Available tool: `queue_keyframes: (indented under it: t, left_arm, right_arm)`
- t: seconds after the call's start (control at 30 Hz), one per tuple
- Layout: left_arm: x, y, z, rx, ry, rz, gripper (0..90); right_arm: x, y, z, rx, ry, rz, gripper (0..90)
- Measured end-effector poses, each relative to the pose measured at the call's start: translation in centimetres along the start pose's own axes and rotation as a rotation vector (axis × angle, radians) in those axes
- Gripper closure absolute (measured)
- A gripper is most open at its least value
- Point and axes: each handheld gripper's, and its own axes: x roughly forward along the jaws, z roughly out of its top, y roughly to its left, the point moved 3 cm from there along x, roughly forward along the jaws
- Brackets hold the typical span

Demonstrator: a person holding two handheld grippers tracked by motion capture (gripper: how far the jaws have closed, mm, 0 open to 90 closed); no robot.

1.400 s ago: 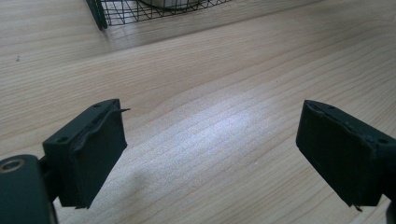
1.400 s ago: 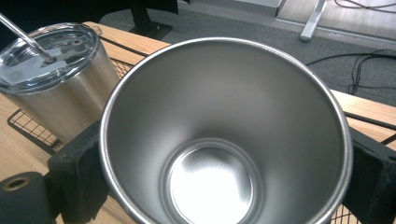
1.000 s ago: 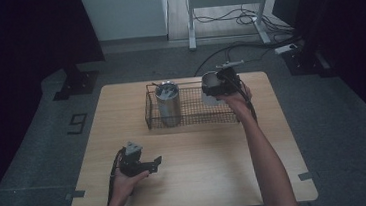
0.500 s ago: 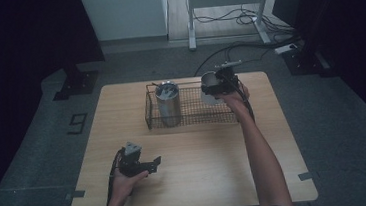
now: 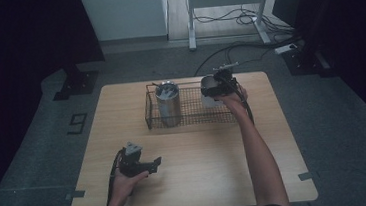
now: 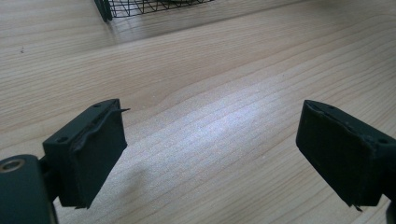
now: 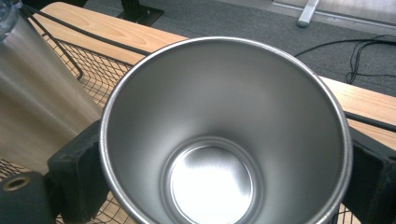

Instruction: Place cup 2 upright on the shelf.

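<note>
My right gripper [image 5: 218, 84] is shut on a steel cup [image 7: 210, 140], its jaws pressing on opposite sides of the wall just under the rim. The cup is upright with its mouth open to the camera and hangs over the right part of a black wire basket [image 5: 197, 113]. A taller steel tumbler [image 5: 168, 104] stands in the basket's left end and appears as the tumbler [image 7: 32, 93] beside the cup. My left gripper [image 5: 152, 163] rests low over the table's front left, open, with only bare wood between its jaws.
The wooden table [image 5: 201, 166] has free room in front of the basket. A corner of the basket [image 6: 140, 7] lies far ahead of the left jaws. Cables [image 5: 224, 19] and a desk frame stand on the floor beyond the table's far edge.
My right gripper has sunk a little with the cup over the basket's right end. The left gripper has stayed where it was.
</note>
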Motion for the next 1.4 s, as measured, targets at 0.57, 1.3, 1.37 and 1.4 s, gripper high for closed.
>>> queue_keyframes:
  t: [0.57, 1.3, 1.37, 1.4]
  left_arm:
    - [0.1, 0.0, -0.2, 0.004, 0.011, 0.0, 8.3]
    - [0.6, -0.1, -0.4, 0.012, 0.027, -0.001, 8.4]
    - [0.6, -0.1, -0.4, 0.012, 0.028, -0.001, 8.3]
    - [0.5, -0.1, -0.4, 0.012, 0.027, -0.001, 8.4]
  right_arm:
    - [1.3, 0.0, -0.8, -0.009, 0.043, -0.012, 6.6]
    - [2.8, -1.1, -3.1, -0.006, 0.115, -0.034, 6.6]
    - [2.9, -1.1, -3.2, -0.009, 0.124, -0.034, 6.5]
    - [2.9, -1.1, -3.2, -0.007, 0.127, -0.035, 6.5]
